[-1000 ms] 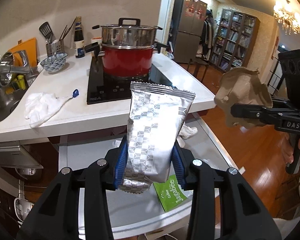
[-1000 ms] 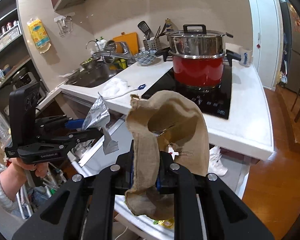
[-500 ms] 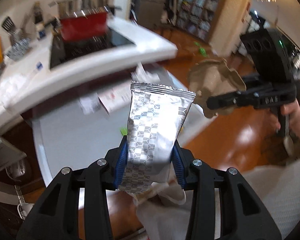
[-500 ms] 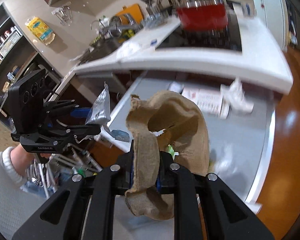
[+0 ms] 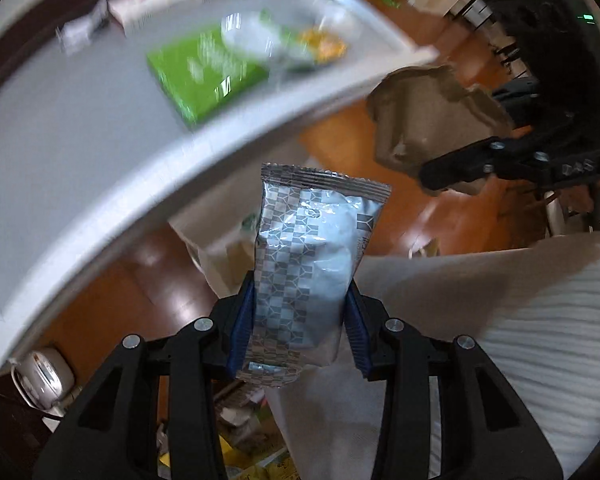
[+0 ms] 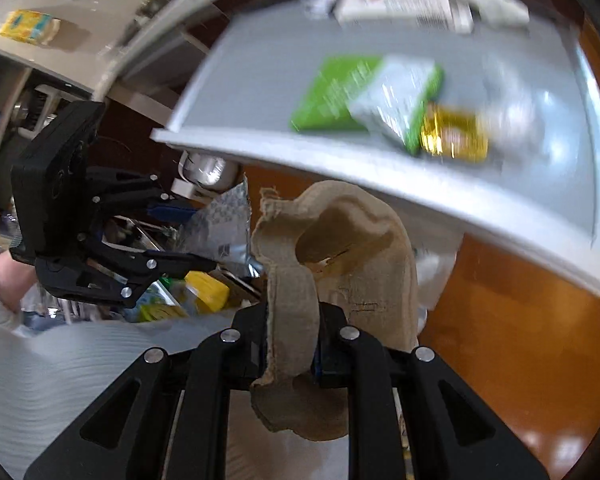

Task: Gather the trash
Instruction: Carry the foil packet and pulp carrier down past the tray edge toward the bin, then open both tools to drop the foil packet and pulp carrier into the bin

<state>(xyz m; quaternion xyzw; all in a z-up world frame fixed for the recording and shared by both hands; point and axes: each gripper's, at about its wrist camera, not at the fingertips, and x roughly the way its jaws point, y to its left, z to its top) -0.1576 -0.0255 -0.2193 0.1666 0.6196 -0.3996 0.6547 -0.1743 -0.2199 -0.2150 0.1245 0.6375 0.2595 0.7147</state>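
Observation:
My left gripper [image 5: 298, 316] is shut on a silver checked foil wrapper [image 5: 312, 256], held upright above the wooden floor. My right gripper [image 6: 292, 332] is shut on a torn brown cardboard piece [image 6: 340, 248]. In the left wrist view the right gripper [image 5: 452, 172] with the cardboard [image 5: 424, 128] is at the upper right. In the right wrist view the left gripper [image 6: 180, 236] with the foil wrapper [image 6: 220, 232] is at the left. A white bag [image 5: 228, 256] with trash inside sits on the floor below both.
A grey table [image 5: 60, 152] with a white rim is above, blurred. On it lie a green packet [image 6: 332, 96], a silver packet [image 6: 392, 100], a gold wrapper [image 6: 452, 136] and a white box [image 6: 396, 8]. My white sleeve [image 5: 540, 320] fills the lower right.
Both grippers have dropped and tilted down from counter height to below the table's edge, toward the floor and the bag. Both holds are unchanged.

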